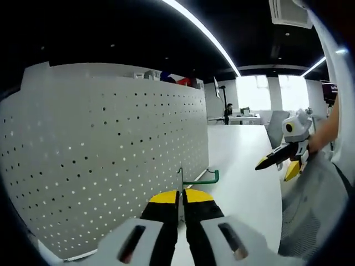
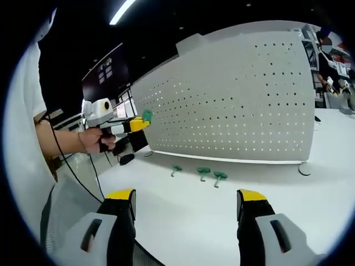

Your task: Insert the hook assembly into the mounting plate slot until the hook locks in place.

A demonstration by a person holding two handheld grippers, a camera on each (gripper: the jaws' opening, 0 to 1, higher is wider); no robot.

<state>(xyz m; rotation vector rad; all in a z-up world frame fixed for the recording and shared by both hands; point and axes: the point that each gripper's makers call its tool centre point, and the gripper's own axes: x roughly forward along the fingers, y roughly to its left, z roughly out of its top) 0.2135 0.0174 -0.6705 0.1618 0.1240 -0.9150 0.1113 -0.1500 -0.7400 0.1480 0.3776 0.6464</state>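
Left gripper point(image 1: 181, 200), jaws pinched on a green hook point(image 1: 206, 178), sits near the pegboard point(image 1: 111, 155); right gripper point(image 2: 186, 208) gapes empty, spare hooks point(image 2: 203, 173) below the pegboard. Misaligned, the hook could jam or slip.

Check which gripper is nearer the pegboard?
Left. The left gripper, shut on a green hook, is held up close to the pegboard. The right gripper is open, back over the table.
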